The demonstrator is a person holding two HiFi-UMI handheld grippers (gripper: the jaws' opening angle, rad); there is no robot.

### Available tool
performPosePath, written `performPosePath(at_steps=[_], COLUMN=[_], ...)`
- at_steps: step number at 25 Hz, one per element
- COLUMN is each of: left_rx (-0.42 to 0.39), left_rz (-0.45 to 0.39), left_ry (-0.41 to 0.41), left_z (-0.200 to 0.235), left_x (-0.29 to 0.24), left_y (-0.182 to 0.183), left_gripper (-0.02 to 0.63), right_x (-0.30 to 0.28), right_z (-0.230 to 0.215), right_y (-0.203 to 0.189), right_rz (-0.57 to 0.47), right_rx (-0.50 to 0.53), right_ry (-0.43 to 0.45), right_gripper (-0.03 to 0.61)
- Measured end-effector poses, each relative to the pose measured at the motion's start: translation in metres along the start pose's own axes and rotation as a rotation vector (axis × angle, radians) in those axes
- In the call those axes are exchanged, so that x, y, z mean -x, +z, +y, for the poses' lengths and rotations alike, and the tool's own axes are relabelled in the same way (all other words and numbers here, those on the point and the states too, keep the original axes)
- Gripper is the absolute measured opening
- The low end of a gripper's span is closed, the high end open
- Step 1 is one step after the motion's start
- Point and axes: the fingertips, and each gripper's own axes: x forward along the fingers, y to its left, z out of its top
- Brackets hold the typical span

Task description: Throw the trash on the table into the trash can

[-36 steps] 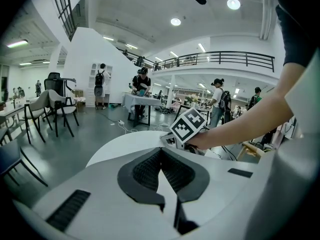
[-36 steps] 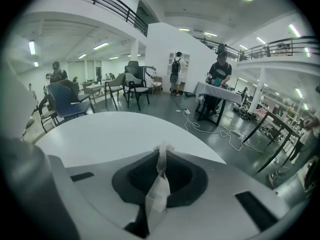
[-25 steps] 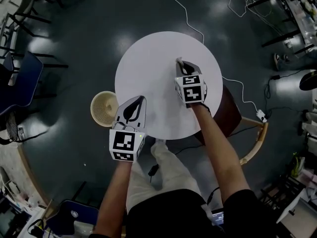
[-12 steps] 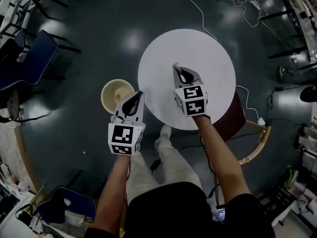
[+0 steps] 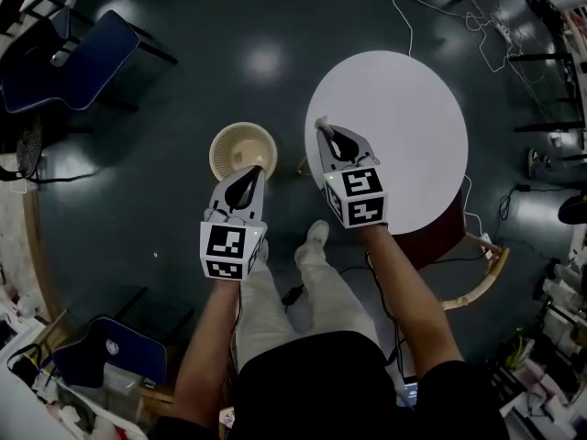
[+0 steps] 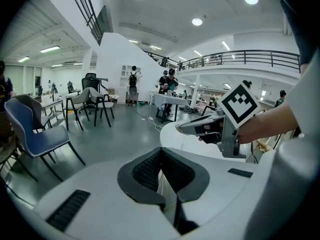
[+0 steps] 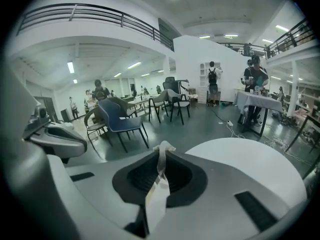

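The right gripper (image 7: 162, 155) had its jaws pressed on a thin, pale, crumpled strip of wrapper (image 7: 159, 176), which ran down between the black pads with its end poking up past the tips. In the head view that end (image 5: 321, 123) sat above the left edge of the round white table (image 5: 404, 126). The left gripper (image 6: 161, 153) had its jaws pressed together. In the head view, its tip (image 5: 249, 174) overlapped the near rim of the round cream ribbed trash can (image 5: 222, 145). The can stood on the dark glossy floor (image 5: 183, 26) just left of the table. A wooden chair with a dark red seat (image 5: 438, 232) was tucked under the table's near right side. A blue chair (image 5: 69, 58) stood well off to the upper left.
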Motion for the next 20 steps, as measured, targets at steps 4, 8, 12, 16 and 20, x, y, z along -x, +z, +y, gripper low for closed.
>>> performPosePath(at_steps=[4, 8, 12, 16, 20], left_rx=[0.009, 0.019, 0.035, 0.052, 0.062], left_rz=[0.005, 0.010, 0.021, 0.037, 0.051], left_ry=[0.019, 0.033, 0.050, 0.056, 0.053], left_z=[0.030, 0.057, 0.086, 0.112, 0.130], left_x=[0.015, 0.023, 0.027, 0.027, 0.017], left_y=[-0.015, -0.029, -0.046, -0.064, -0.081], left_gripper=[0.015, 0.015, 0.015, 0.015, 0.015], right_x=[-0.018, -0.037, -0.057, -0.081, -0.108], right_z=[0.039, 0.069, 0.094, 0.117, 0.135], right_y=[0.000, -0.009, -0.020, -0.031, -0.041], right_rz=[0.002, 0.018, 0.040, 0.062, 0.079], right_rx=[0.005, 0.010, 0.009, 0.021, 0.033], right_ry=[0.029, 0.051, 0.068, 0.082, 0.092], right_gripper=[0.035, 0.035, 0.035, 0.035, 0.035])
